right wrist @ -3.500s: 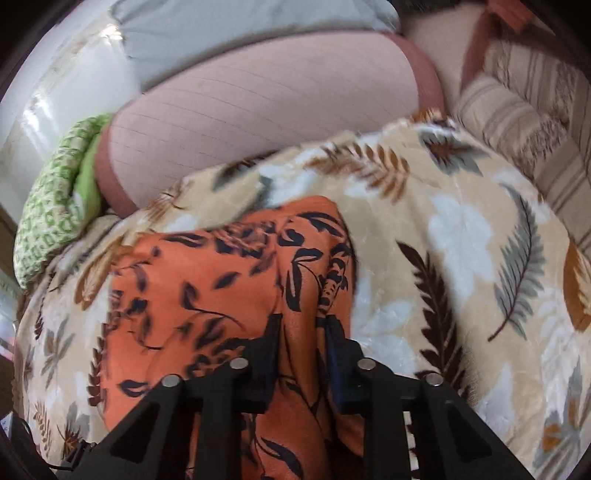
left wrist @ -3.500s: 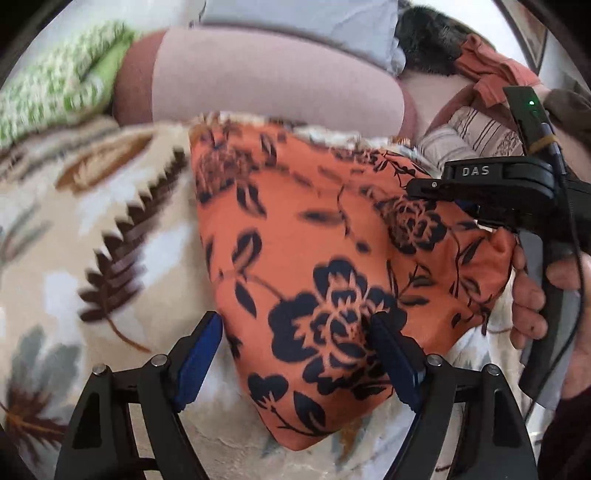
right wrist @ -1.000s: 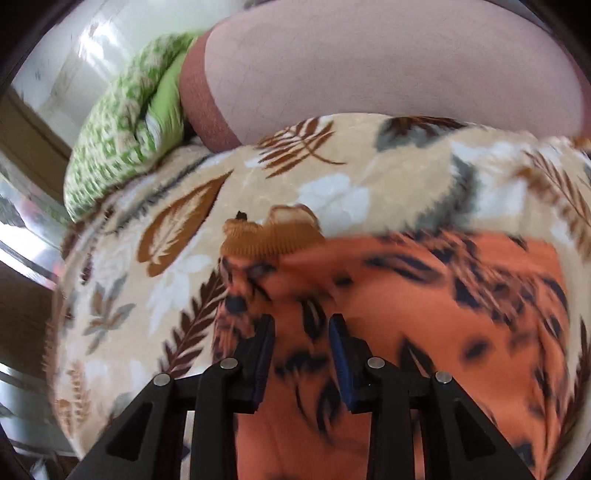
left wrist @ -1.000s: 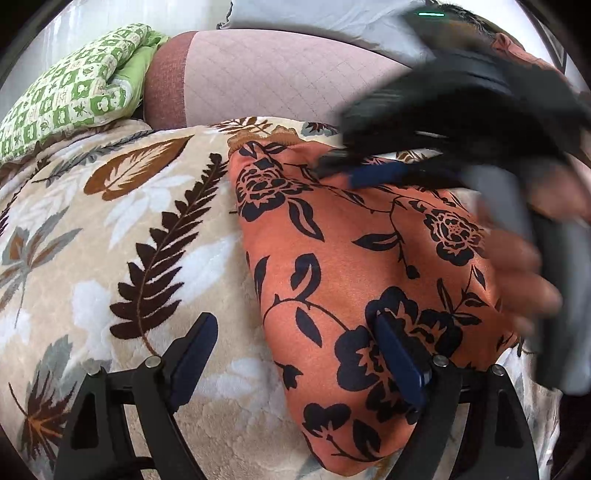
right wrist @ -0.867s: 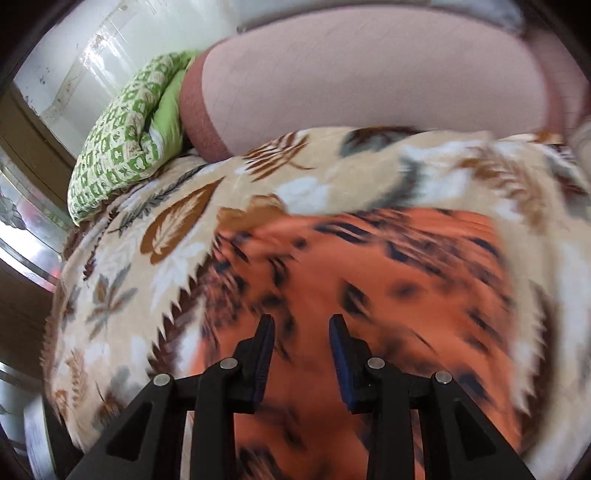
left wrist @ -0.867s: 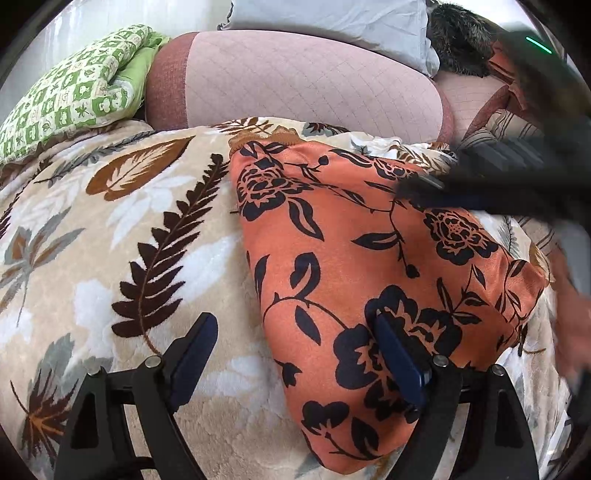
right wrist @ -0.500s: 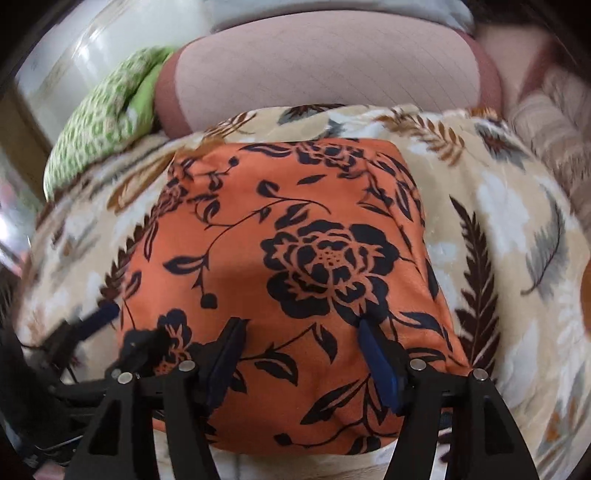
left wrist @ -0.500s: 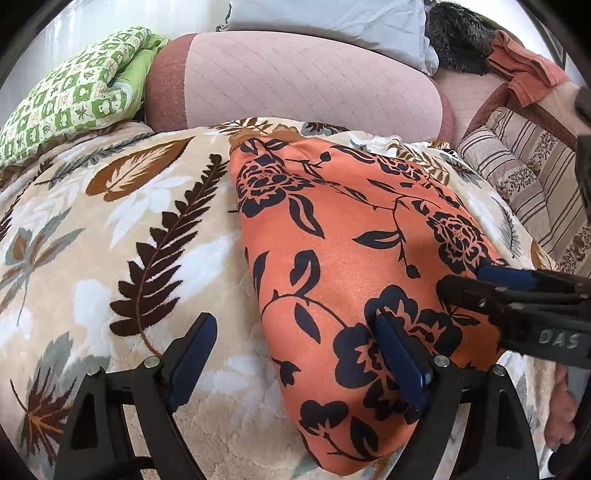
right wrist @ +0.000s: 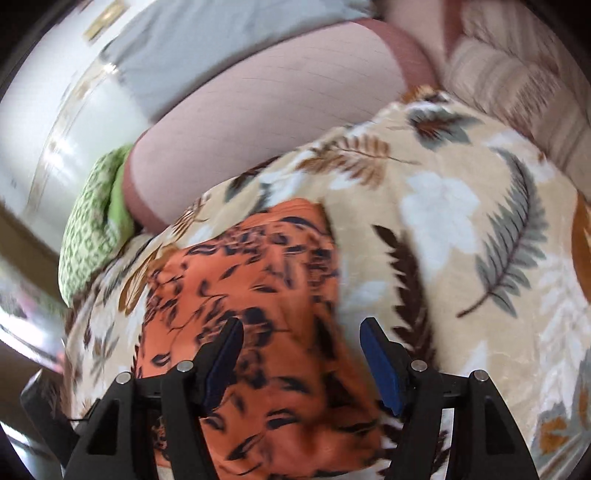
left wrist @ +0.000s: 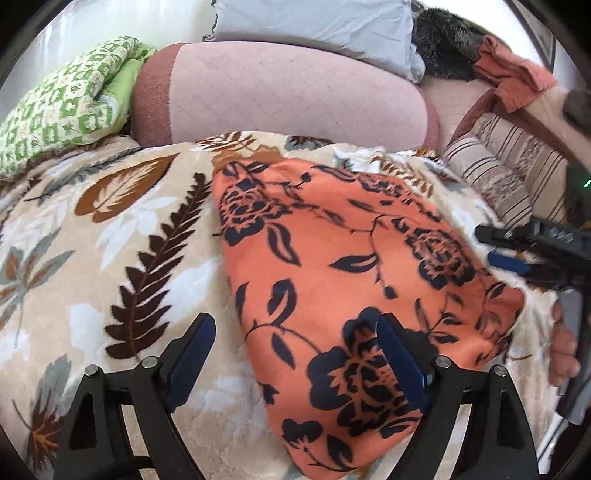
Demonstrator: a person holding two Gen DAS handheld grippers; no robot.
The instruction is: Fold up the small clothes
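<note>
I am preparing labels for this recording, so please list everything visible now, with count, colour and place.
floral garment: one, orange with black flowers, folded on blanket
leaf-print blanket: one, beige, brown, grey, under the garment
bolster: one, pink, behind blanket
green patterned quilt: one, green-white, far left
pillow: one, pale blue, on bolster
striped cushion: one, beige-brown, right
left gripper: open, black with blue pads
right gripper: open
hand: fingers at right edge

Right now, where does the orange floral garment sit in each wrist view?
Left wrist: orange floral garment fills centre to lower right, under the right-hand finger.
Right wrist: orange floral garment lies lower left of centre, blurred.
Shared landmark: pink quilted bolster behind the leaf-print blanket.
</note>
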